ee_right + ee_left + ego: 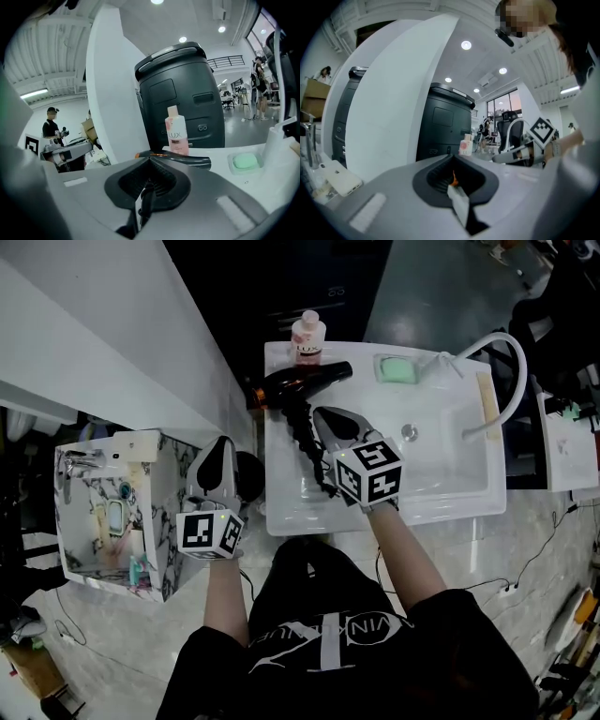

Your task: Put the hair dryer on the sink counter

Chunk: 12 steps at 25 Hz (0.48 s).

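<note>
The black hair dryer (302,382) with an orange ring lies on the back left of the white sink counter (281,514), its coiled cord (314,456) trailing forward into the basin. My right gripper (321,413) hovers just in front of the dryer's handle with its jaws together and nothing between them. In the right gripper view the dryer (187,161) lies just past the jaw tips (149,186), and the cord shows below through the slit. My left gripper (223,444) is shut and empty, left of the counter and apart from it; its jaw tips (453,180) show in the left gripper view.
A pink bottle (307,337) stands behind the dryer, and a green soap (398,369) lies in a dish to its right. A white faucet hose (511,371) arcs over the basin's right side. A marble-patterned cabinet (112,512) stands at the left, and a dark bin (180,98) behind the counter.
</note>
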Motion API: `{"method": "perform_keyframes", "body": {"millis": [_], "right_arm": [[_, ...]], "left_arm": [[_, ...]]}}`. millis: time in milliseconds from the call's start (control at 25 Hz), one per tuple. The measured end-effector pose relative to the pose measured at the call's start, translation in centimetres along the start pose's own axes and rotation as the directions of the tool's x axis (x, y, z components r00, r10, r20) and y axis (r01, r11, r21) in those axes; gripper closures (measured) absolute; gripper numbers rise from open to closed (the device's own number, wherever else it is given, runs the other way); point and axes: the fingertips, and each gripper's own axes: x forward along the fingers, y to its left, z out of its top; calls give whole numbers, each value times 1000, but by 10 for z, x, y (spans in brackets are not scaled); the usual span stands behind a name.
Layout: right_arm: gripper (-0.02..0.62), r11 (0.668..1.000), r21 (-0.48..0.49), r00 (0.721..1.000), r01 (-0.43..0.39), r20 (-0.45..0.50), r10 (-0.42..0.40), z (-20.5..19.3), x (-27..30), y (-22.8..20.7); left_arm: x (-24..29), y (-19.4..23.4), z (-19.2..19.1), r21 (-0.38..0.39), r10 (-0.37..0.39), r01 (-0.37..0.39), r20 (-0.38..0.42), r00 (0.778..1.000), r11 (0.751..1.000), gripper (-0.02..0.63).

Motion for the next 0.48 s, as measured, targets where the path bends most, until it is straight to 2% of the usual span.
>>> {"method": "perform_keyframes", "body": {"millis": [480], "right_arm": [[592,999,-34,992,6,128,-1,33,-31,-6]], "left_arm": [[-9,4,30,30,46,-47,44,998,998,606]]}}
